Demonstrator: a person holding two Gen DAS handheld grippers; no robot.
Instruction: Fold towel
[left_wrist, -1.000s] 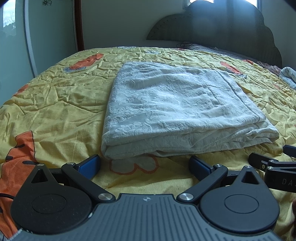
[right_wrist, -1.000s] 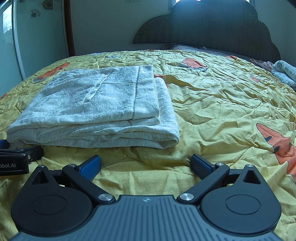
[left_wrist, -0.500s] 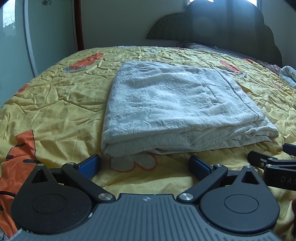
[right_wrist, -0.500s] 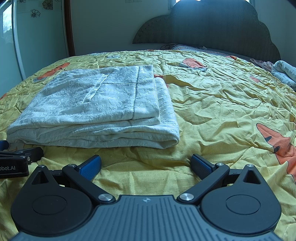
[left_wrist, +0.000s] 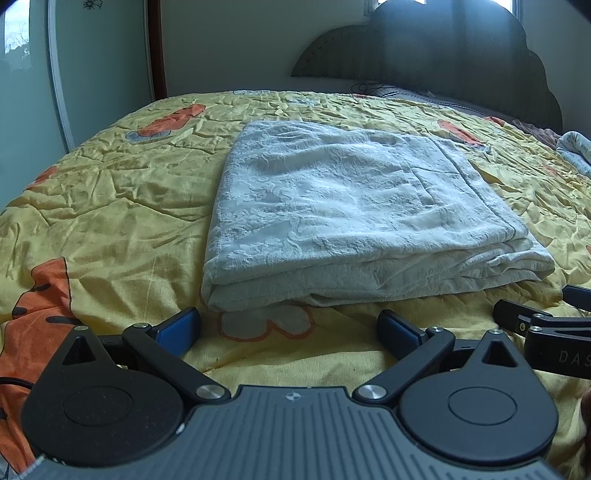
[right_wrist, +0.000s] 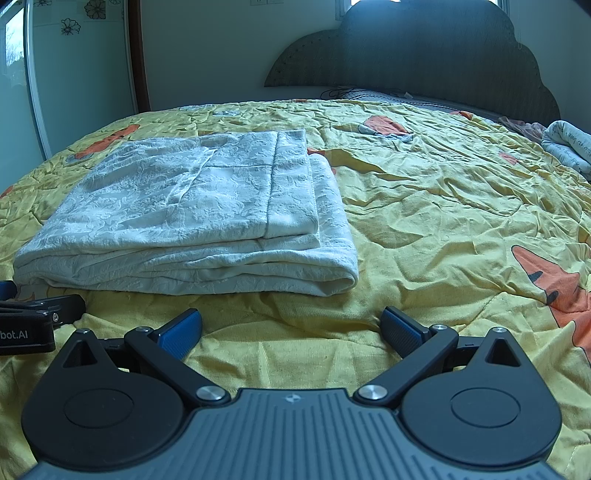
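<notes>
Towel: white towel (left_wrist: 354, 214) is lying already folded into a thick rectangular stack on the near half of the bed, its layered edges facing the grippers and a rounded fold showing at its near right corner in the right wrist view (right_wrist: 332, 284).
Bedspread: yellow bedspread (left_wrist: 110, 206) with orange patterns is lying wrinkled beneath the stack, giving a soft, broad surface for folding.
Left gripper: left gripper (left_wrist: 291, 328) is hovering just near of the towel's left corner, jaws spread wide and gripping nothing; its blue pads (left_wrist: 177, 326) are standing apart from the cloth.
Right gripper: right gripper (right_wrist: 291, 328) is resting low over the bedspread just near of the towel's right corner, jaws likewise released and empty.
Placement: both tools are sitting side by side along the near edge, probably because each is lined up with one corner of the stack.
Progress: folding is looking close to finished, judging by the several layers; one more fold or a tidy-up may be remaining.
Background: dark headboard (right_wrist: 424, 62) is standing at the far end.
</notes>
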